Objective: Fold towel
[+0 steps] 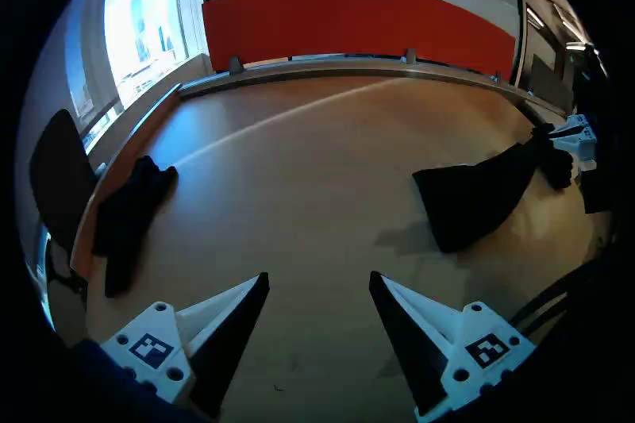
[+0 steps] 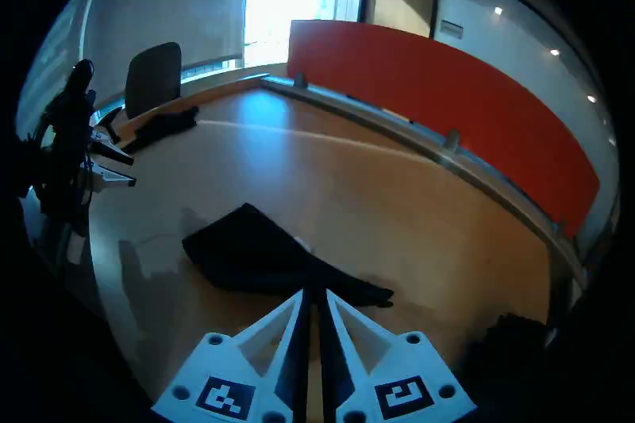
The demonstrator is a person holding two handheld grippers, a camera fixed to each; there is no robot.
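— Where is the towel?
— The dark towel [image 2: 246, 256] lies bunched on the wooden table [image 2: 397, 201], well apart from the red partition [image 2: 444, 105] that runs along the table's far edge. One corner stretches out toward the right gripper.

— Is it held?
— Yes. The right gripper [image 2: 316, 294] has its jaws drawn narrow, pinched on that corner.

— And the other one?
— The left gripper [image 1: 317, 276] faces the red partition over bare wood, well apart from it, with its jaws spread wide and nothing between them.

— Anything else around?
— A second dark cloth [image 1: 131, 209] is draped at the table's side edge, beyond the partition's left end as the left gripper view shows it. A dark chair [image 1: 59, 177] stands just beside that cloth.
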